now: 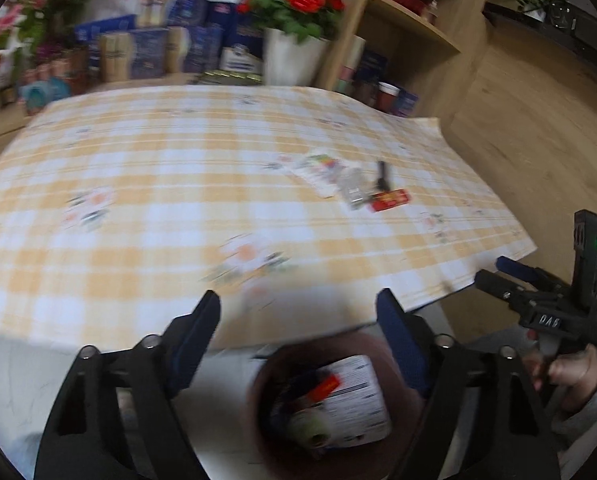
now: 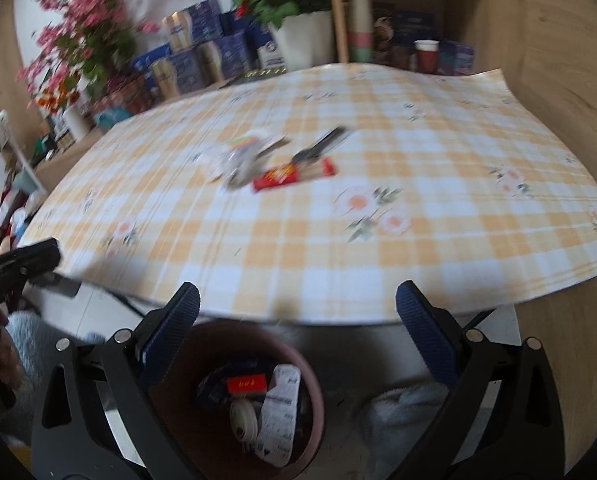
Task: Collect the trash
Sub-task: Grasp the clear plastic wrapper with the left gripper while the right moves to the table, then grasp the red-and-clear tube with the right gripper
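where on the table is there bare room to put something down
The checked tablecloth is bare along the near edge and to the far side. The one crowded spot is mid-table: red wrapper, black tool and a clear packet bunched together. The bin below already holds trash.

The table wears a smooth checked cloth. The shelf is matt wood. The red wrapper looks glossy.

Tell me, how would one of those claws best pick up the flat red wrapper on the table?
The red wrapper lies flat with its near long edge free and other litter behind it. Probably come down from above, one finger on each long edge, pinching across its narrow width near the right end.
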{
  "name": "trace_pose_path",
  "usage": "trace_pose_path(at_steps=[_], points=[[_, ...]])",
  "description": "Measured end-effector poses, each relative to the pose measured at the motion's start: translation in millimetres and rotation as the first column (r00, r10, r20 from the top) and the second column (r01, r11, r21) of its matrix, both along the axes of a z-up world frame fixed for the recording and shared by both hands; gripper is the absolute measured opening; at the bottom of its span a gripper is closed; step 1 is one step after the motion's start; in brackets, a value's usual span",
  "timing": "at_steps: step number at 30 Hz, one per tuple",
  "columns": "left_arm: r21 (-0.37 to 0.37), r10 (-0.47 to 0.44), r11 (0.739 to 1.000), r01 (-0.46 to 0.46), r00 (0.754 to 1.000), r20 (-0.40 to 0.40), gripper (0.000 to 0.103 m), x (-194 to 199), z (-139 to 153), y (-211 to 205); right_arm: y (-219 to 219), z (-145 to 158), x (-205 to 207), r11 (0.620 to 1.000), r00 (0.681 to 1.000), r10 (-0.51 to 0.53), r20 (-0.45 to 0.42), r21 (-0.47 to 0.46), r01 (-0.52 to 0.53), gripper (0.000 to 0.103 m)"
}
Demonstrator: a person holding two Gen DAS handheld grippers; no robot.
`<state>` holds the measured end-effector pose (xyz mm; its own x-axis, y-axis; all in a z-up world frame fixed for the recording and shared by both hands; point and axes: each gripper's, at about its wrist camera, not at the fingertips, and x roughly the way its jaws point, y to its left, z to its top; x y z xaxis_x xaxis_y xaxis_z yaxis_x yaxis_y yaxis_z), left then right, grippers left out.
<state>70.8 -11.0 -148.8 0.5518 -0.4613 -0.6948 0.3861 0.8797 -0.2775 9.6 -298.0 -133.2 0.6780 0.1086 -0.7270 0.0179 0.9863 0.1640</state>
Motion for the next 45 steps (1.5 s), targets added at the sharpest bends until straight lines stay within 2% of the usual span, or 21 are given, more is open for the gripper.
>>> trace_pose_path(at_steps=[5,6,10,16,20,21,26,34,37,45], points=[[-0.112,-0.041,0.993,0.028,0.993,-0.111,0.058,60,-6,-56,-23,6,13,0.998,0.998,-0.054,0.019,0.019,0.054,0.097],[-0.122,-0.038,0.992,0.023,0.991,-0.128,0.055,70,-8,-64,-28,6,14,0.998,0.998,-0.064,0.020,0.026,0.064,0.097],[-0.150,-0.019,0.989,-0.013,0.977,-0.212,0.051,111,-23,-99,-40,3,22,0.996,0.996,-0.085,0.013,0.041,0.084,0.097],[-0.086,0.027,0.995,-0.048,0.972,-0.233,0.051,142,-38,-124,-48,-4,30,0.997,0.997,-0.080,0.004,0.024,0.079,0.097],[-0.074,0.041,0.995,-0.059,0.974,-0.224,0.036,152,-44,-127,-50,-7,35,0.997,0.997,-0.072,0.000,0.019,0.072,0.097],[-0.075,0.040,0.996,-0.058,0.975,-0.218,0.027,153,-44,-126,-50,-8,37,0.998,0.998,-0.068,-0.003,0.014,0.068,0.097],[-0.114,0.023,0.992,-0.048,0.977,-0.212,0.017,148,-40,-114,-45,-13,52,0.999,0.999,-0.036,-0.031,-0.010,0.036,0.097],[-0.113,-0.017,0.994,0.004,0.993,-0.120,0.016,119,-8,-77,-12,-13,104,0.988,0.990,0.105,-0.093,-0.105,-0.115,0.097],[-0.114,-0.020,0.993,0.010,0.996,-0.091,0.016,105,1,-60,2,-12,125,0.982,0.983,0.141,-0.115,-0.111,-0.154,0.097],[-0.135,-0.019,0.991,0.009,0.997,-0.075,0.016,72,10,-25,29,-31,168,0.974,0.966,0.148,-0.210,-0.137,-0.179,0.097]])
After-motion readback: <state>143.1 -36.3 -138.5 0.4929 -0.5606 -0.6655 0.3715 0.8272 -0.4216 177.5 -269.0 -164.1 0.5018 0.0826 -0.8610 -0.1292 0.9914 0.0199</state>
